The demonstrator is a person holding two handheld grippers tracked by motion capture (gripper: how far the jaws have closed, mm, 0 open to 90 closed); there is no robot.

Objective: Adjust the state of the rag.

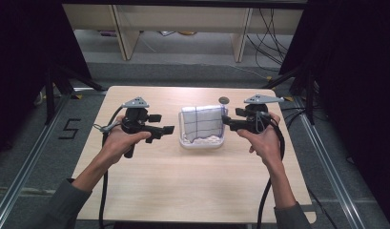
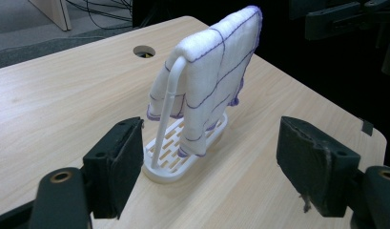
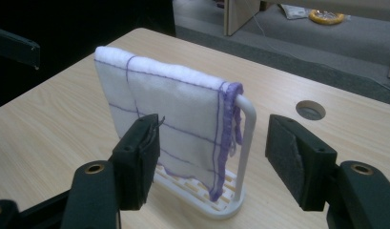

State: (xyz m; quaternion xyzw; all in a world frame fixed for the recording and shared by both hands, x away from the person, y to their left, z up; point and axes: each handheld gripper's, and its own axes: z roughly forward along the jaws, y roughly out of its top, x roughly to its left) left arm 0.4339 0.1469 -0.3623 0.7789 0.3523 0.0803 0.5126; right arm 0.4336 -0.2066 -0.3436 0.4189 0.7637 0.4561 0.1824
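Two forearms come in from the near edge of the table (image 1: 149, 191), angled outward, each hand wrapped round a gripper handle and turned inward so both grippers face each other across the middle.

Left hand (image 1: 118, 142): wrist slightly bent, holding the left gripper (image 1: 169, 129) level, nose aimed right. Jaws wide apart, nothing between the pads. In the left gripper view the rack (image 2: 169, 168) sits ahead of the jaws, nearer the left-hand jaw, apart from both.

Right hand (image 1: 264, 140): fingers curled over the handle, right gripper (image 1: 227, 121) aimed left, close beside the rack's right end. Jaws wide apart, gripping nothing. In the right gripper view the rack's end post stands in the gap between the jaws, just ahead of them; whether either pad touches anything, cannot tell.

Cloth (image 1: 202, 121): white with purple grid lines, draped over the rack's top bar, hanging down both sides, hem reaching the slotted base.

Cable hole (image 1: 224, 99) in the tabletop, beyond the rack.
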